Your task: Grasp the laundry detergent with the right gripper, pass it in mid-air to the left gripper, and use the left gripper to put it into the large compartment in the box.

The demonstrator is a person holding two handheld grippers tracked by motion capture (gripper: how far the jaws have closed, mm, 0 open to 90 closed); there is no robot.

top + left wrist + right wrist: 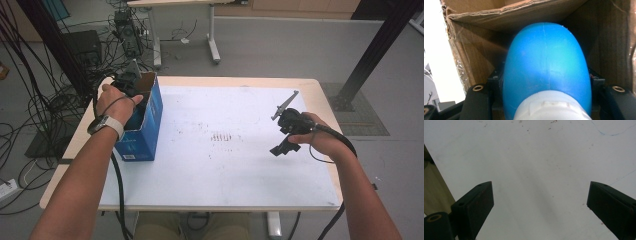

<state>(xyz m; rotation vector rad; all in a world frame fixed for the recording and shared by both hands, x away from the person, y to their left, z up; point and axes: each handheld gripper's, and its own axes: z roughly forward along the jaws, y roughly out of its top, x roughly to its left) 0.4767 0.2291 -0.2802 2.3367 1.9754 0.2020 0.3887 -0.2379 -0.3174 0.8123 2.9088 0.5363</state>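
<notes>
Blue bottle (546,67), one, white cap, no readable label, is sitting between your left gripper (546,100) jaws, closed on it, inside one blue cardboard box (145,127) at left table (225,175) edge. Box print too small for reading. Your right gripper (540,202) is hanging wide open, holding nothing, over bare white top.

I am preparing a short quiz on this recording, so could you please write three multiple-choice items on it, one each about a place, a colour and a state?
1. Where is the left gripper?
A. inside the box
B. flat on the table
C. under the table

2. What colour is the bottle between its jaws?
A. red
B. blue with a white cap
C. green

3. How do the right gripper's jaws stand?
A. shut on a cloth
B. shut, empty
C. open, empty

Answers: 1 A, cardboard walls of the box surround it; 2 B, the body is blue; 3 C, bare table shows between them.
</notes>
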